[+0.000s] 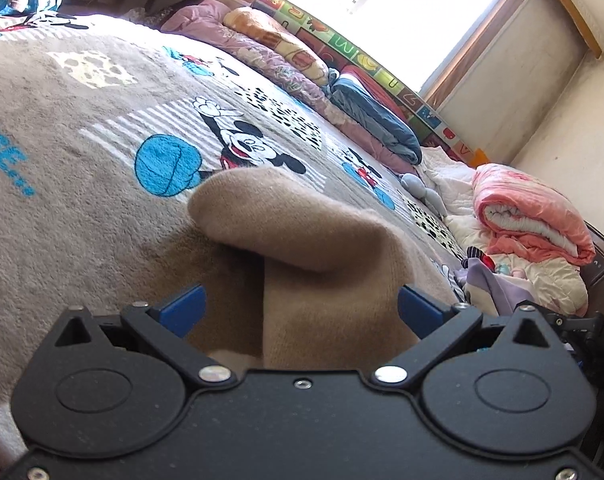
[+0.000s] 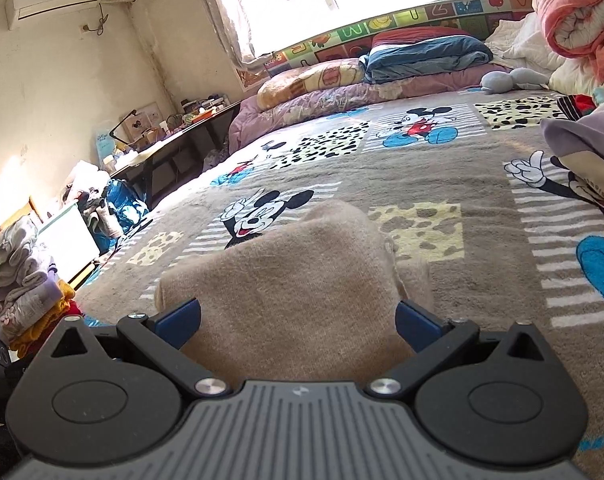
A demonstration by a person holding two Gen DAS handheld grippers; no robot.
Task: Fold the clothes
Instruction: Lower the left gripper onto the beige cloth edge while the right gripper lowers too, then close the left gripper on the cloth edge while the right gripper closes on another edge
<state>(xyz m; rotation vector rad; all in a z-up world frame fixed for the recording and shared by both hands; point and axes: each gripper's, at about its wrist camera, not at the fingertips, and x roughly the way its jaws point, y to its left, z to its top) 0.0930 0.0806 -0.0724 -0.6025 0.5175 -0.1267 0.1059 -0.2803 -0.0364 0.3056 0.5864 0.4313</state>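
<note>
Tan knit garment on the bed, both grippers spread wide.

Left gripper point(image 1: 300, 308): jaws apart, blue pads either side of the tan garment point(image 1: 302, 248), no clamping visible; a rolled fold of it rises just ahead. Right gripper point(image 2: 298, 316): jaws likewise apart, the garment point(image 2: 286, 280) lying between them on the Mickey Mouse blanket point(image 2: 481, 168). Pink quilt point(image 1: 529, 216) bundled near the bed's far corner.

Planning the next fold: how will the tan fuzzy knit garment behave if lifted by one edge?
The tan fuzzy knit garment will probably flop and drape, since it already curls over itself. It looks light, and its fuzzy surface likely clings to the plush cartoon-mouse blanket rather than sliding.
</note>
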